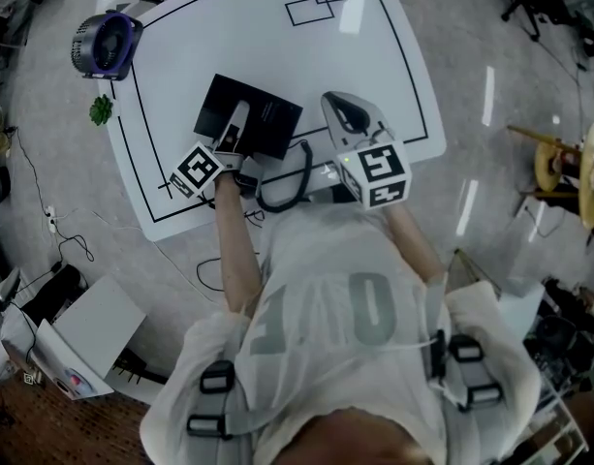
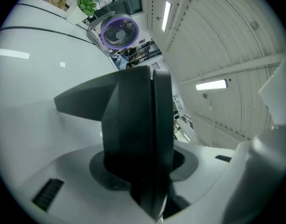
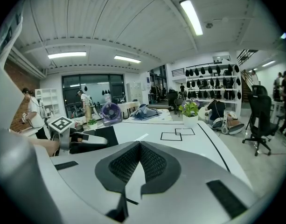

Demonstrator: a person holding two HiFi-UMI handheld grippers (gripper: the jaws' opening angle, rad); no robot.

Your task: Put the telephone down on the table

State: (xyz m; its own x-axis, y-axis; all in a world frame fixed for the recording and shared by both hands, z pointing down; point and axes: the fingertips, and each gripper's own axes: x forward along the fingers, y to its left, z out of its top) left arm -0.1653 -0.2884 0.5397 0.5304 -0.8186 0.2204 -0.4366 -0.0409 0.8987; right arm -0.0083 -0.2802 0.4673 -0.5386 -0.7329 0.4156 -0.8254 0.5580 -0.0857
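The black telephone (image 1: 263, 114) lies on the white table (image 1: 374, 56), inside its black border line. Its curly cord (image 1: 289, 177) loops off the table's near edge. My left gripper (image 1: 238, 124) reaches over the telephone's left side. In the left gripper view its jaws are closed on a black part of the telephone (image 2: 138, 120), which fills the middle of that view. The right gripper view shows the left gripper (image 3: 84, 140) over the black telephone (image 3: 98, 135). My right gripper (image 1: 335, 100) hovers to the right of the telephone, its pads (image 3: 152, 160) meeting at the tips with nothing between them.
A purple fan (image 1: 105, 45) stands at the table's far left corner, with a small green plant (image 1: 102, 110) beside it. Two overlapping outlined rectangles (image 1: 319, 1) are drawn at the table's far side. A potted plant (image 3: 189, 112) and an office chair (image 3: 259, 120) stand beyond the table.
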